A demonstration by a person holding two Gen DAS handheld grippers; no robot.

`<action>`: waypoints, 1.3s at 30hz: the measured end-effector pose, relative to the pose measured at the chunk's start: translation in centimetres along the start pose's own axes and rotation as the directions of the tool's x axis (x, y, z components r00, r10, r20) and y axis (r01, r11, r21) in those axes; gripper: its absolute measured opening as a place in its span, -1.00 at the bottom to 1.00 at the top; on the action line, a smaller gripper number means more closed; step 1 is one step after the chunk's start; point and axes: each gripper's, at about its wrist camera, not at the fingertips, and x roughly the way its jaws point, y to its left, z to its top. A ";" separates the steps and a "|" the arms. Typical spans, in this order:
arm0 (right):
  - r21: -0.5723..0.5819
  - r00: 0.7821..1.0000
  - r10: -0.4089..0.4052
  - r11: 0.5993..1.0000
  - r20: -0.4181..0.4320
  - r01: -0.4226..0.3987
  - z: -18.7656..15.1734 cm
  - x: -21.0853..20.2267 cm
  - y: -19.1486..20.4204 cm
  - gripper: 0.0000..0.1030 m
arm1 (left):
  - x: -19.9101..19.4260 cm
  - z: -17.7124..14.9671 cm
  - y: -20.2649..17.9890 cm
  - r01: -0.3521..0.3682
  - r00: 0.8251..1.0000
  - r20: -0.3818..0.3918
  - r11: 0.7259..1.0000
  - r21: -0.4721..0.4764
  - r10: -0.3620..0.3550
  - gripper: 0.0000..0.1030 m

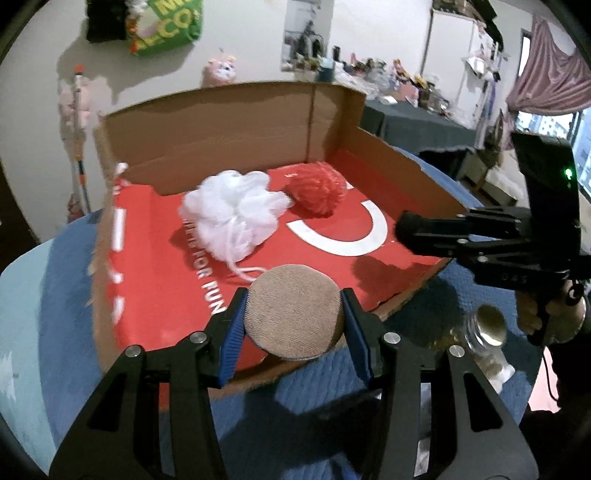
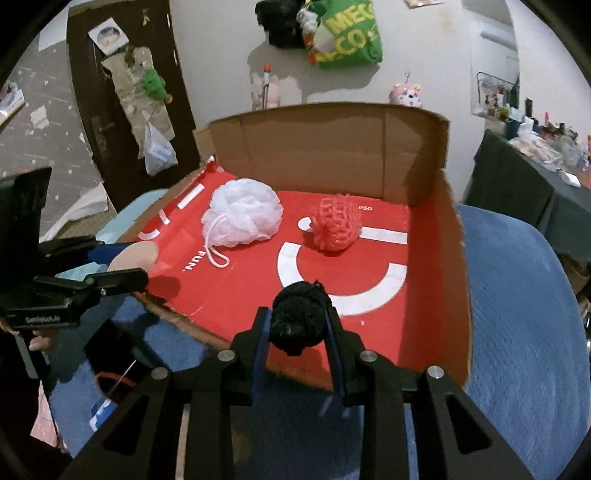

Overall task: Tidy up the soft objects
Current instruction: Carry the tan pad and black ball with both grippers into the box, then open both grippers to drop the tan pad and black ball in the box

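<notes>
A cardboard box (image 1: 207, 129) (image 2: 314, 147) with a red bag lining its floor sits on a blue cloth. Inside lie a white mesh bath pouf (image 1: 231, 212) (image 2: 243, 212) and a red mesh pouf (image 1: 319, 192) (image 2: 336, 229). My left gripper (image 1: 293, 317) is shut on a round tan sponge pad (image 1: 291, 310) (image 2: 135, 256) above the box's near edge. My right gripper (image 2: 297, 325) is shut on a black mesh pouf (image 2: 297, 317) (image 1: 408, 223) over the box's front edge; it enters the left wrist view from the right.
A glass jar (image 1: 487, 328) stands on the blue cloth (image 2: 517, 314) right of the box. The box's back flap stands upright. A dark-covered table with clutter (image 1: 413, 122) (image 2: 524, 181) stands behind. A green bag (image 2: 347, 33) hangs on the wall.
</notes>
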 end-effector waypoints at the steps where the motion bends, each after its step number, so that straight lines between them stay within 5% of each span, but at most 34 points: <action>1: -0.004 1.000 0.005 1.000 -0.019 -0.005 0.5 0.6 -0.1 -0.40 | 0.7 0.5 -0.2 0.015 1.000 -0.016 1.000 0.007 -0.015 -0.09; 17: -0.037 0.975 0.037 0.998 -0.221 -0.047 3.6 6.8 -0.4 -0.40 | 8.0 2.9 -0.8 0.065 0.974 -0.219 0.997 0.041 -0.055 -0.09; 27: -0.036 0.967 0.037 0.998 -0.253 -0.047 3.4 7.8 -0.9 -0.39 | 9.3 2.8 -0.6 0.036 0.968 -0.248 0.998 0.047 -0.023 -0.04; 39: -0.025 0.966 0.039 0.999 -0.255 -0.047 3.2 7.8 -1.5 -0.24 | 9.1 2.8 -1.1 0.022 0.977 -0.215 0.997 0.071 -0.006 0.31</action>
